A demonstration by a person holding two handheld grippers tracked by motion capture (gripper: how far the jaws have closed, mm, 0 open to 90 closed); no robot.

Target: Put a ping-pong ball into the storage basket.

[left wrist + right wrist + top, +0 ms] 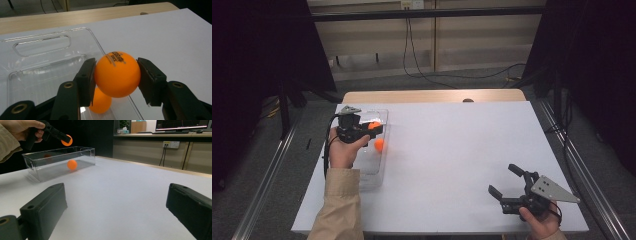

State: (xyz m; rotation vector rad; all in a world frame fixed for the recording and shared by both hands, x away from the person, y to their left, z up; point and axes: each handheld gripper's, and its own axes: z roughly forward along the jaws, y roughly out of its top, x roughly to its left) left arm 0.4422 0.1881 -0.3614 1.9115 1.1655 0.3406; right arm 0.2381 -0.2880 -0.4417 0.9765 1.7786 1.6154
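Note:
My left gripper [376,126] is shut on an orange ping-pong ball [117,74] with black print, held above the right edge of a clear plastic bin [373,172]. A second orange ball [379,144] lies inside the bin, below the held one [100,102]. From the right gripper view the held ball [67,140] hangs over the bin [40,167] and the loose ball [72,164] rests on its floor. My right gripper [504,179] stands open near the table's front right, with nothing between its jaws [117,205].
The white table top [452,150] stretches between the two grippers. A wooden strip [432,96] runs along its far edge. Cables trail on the floor beyond. A sleeve [337,205] comes in at the lower left beside the bin.

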